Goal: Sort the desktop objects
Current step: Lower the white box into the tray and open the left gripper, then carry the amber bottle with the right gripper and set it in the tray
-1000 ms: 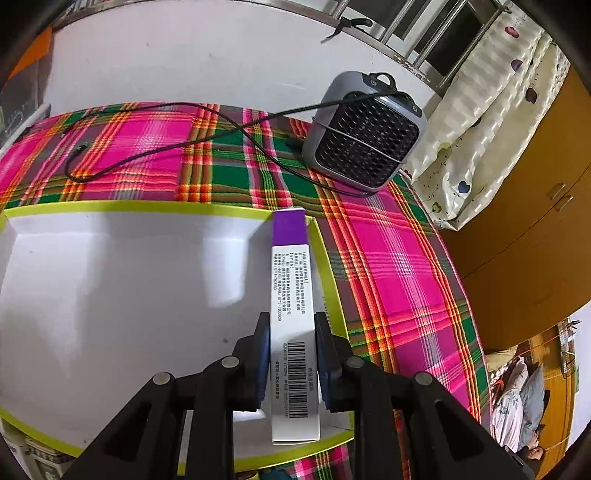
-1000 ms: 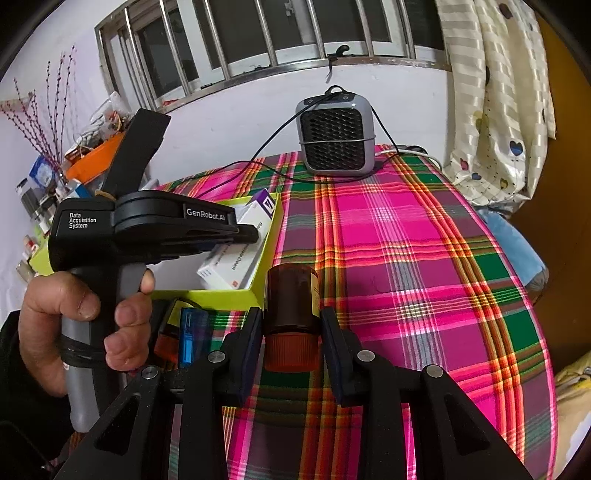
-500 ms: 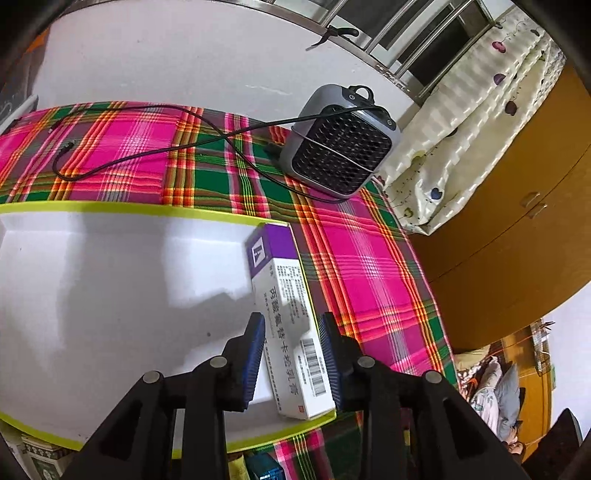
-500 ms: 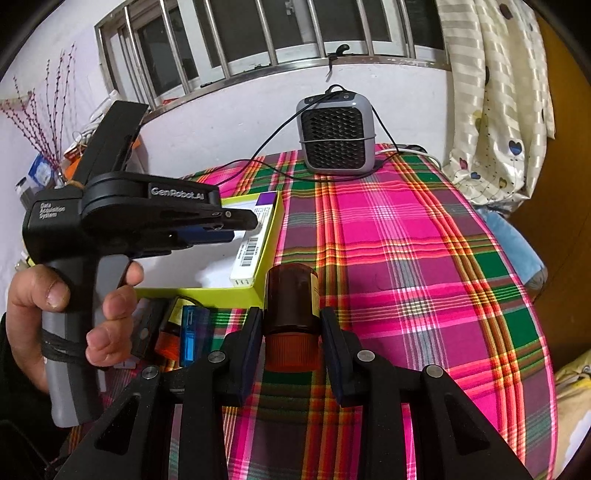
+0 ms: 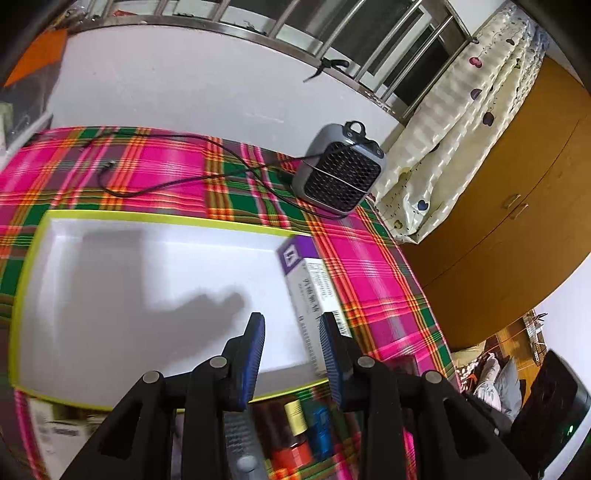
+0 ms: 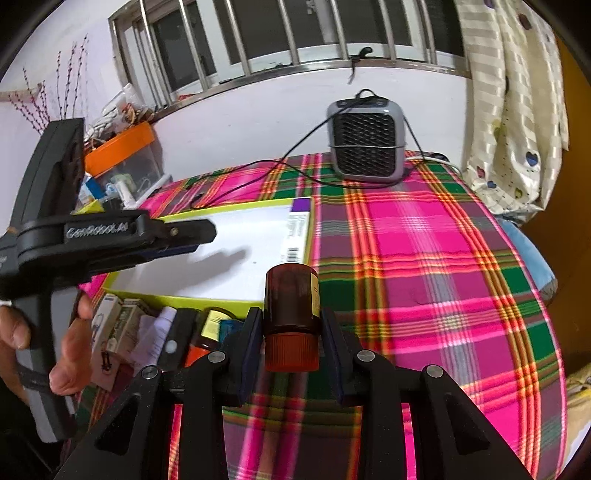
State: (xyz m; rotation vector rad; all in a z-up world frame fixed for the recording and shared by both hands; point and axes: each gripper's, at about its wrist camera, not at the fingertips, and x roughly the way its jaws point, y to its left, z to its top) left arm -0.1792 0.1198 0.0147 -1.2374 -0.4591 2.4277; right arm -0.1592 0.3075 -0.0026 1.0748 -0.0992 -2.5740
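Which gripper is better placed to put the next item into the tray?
The right gripper: it is shut on the amber bottle, just short of the tray. The left gripper is open and empty above the tray, beside the box.

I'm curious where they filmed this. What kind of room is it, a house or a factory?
Most likely a room in someone's home. A plaid tablecloth covers the table, a small heater sits near the barred window, and patterned curtains hang beside a wooden cupboard.

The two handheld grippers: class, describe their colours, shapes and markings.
Both are black plastic with round silver screws. The left gripper and right gripper have flat blue-padded fingers. In the right wrist view, the left one shows white, blurred lettering and a grey pistol-style handle.
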